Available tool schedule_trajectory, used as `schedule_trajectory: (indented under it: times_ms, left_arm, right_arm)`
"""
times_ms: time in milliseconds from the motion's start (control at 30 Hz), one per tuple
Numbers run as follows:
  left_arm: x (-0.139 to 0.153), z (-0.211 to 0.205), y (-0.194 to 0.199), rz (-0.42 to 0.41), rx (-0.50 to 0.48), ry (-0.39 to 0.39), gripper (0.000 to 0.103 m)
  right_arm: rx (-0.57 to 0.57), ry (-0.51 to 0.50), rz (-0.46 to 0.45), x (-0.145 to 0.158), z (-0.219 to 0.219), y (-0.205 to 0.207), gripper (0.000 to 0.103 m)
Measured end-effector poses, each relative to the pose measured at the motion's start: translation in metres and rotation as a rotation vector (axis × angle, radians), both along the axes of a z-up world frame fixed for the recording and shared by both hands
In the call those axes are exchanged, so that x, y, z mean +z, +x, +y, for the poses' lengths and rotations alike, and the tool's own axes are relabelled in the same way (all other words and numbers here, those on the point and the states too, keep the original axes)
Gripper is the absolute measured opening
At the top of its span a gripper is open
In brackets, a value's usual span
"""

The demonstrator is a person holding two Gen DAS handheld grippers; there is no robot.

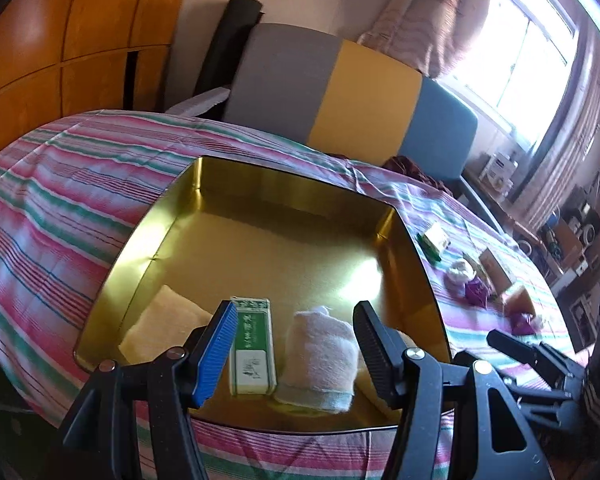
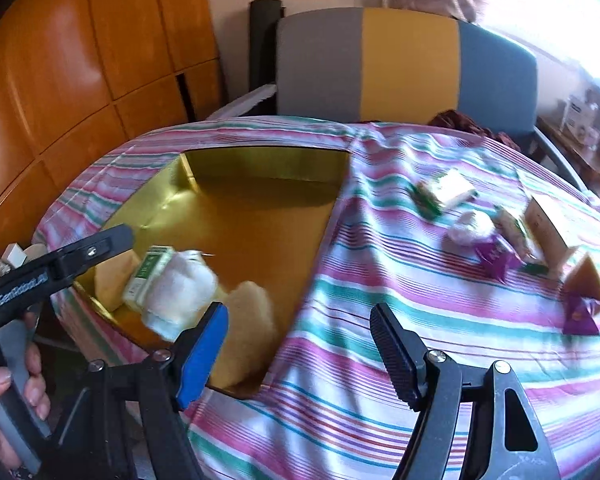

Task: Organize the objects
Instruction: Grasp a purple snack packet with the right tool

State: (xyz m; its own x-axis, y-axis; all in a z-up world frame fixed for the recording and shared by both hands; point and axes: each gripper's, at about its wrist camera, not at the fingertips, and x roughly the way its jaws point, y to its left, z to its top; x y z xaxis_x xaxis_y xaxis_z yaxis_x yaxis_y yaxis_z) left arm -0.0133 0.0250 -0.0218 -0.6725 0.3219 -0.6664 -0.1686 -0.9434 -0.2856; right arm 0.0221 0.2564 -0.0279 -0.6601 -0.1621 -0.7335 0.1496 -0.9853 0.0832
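Nearest: left gripper (image 1: 296,322), fingers apart, holding nothing, above near edge of gold tray (image 1: 140,236). Just beyond the fingers, inside the tray: green box (image 1: 252,350) and rolled white towel (image 1: 322,354) side by side, pale sponge (image 1: 160,320) in the left near corner, another sponge (image 2: 252,312) by the right near side. Right gripper (image 2: 298,326), fingers also apart and empty, over striped cloth (image 2: 380,260). Farther right on the cloth, outside the tray: purple packets (image 2: 494,256), white bundle (image 2: 470,226), small green-white box (image 2: 444,190), brown box (image 2: 548,224). Behind: chair (image 2: 404,64).
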Motion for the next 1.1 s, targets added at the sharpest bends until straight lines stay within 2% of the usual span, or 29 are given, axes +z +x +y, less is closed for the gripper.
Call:
schedule_trajectory:
  times_ms: [200,400,500,600,733,800,900,1100]
  left_arm:
    - [0.001,0.017,0.007,0.008,-0.081,0.004,0.061]
    - [-0.001,0.047,0.020,0.012,-0.181,-0.031,0.061]
    - [-0.003,0.059,0.026,0.008,-0.216,-0.031,0.061]
    - [-0.002,0.072,0.035,0.017,-0.264,-0.036,0.061]
    - [0.001,0.091,0.046,0.040,-0.320,-0.065,0.061]
    - [0.003,0.096,0.050,0.043,-0.337,-0.068,0.061]
    - [0.005,0.105,0.055,0.048,-0.359,-0.082,0.061]
    - [0.007,0.125,0.064,0.050,-0.413,-0.111,0.061]
  right_arm:
    - [-0.093,0.035,-0.051,-0.017,0.052,0.003,0.074]
    - [-0.229,0.113,-0.154,-0.037,0.129,0.004,0.074]
    - [-0.311,0.119,-0.186,-0.038,0.173,0.004,0.074]
    - [-0.383,0.133,-0.176,-0.029,0.212,-0.001,0.074]
    - [-0.446,0.113,-0.102,-0.016,0.254,-0.011,0.079]
    - [-0.468,0.109,-0.114,-0.020,0.269,-0.022,0.079]
    - [-0.480,0.085,-0.162,-0.033,0.289,-0.035,0.070]
    - [-0.486,0.001,-0.188,-0.052,0.302,-0.042,0.059]
